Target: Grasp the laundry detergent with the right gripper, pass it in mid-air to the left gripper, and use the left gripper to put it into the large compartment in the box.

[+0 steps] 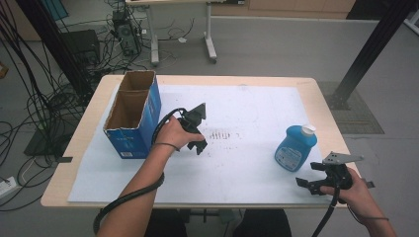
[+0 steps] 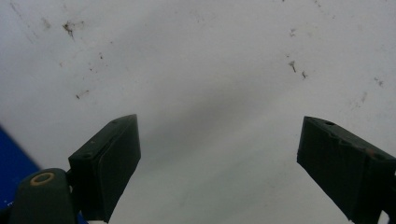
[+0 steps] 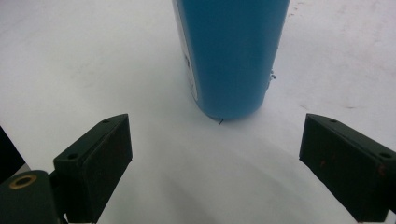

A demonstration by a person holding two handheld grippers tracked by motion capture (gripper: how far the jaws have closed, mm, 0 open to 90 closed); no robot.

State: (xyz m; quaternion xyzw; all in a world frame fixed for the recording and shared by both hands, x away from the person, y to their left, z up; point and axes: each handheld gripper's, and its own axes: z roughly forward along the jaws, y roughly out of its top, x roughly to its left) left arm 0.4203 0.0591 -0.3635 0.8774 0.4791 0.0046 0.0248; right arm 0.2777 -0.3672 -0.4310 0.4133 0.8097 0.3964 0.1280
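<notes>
A blue bottle (image 1: 295,147) stands upright at the right of the frame on a white sheet (image 1: 247,108). The right gripper (image 1: 310,184), lower right, sits just below it with jaws spread wide and nothing between them. The left gripper (image 1: 197,143), mid-frame beside an open blue box (image 1: 133,116), is also spread and empty. The likely risk: the bottle is tall (and narrow at its base), so a jaw nudging it off-centre could tip it over.

A lab — cables (image 1: 34,98), computer tower (image 1: 126,32), rig posts (image 1: 373,47).
</notes>
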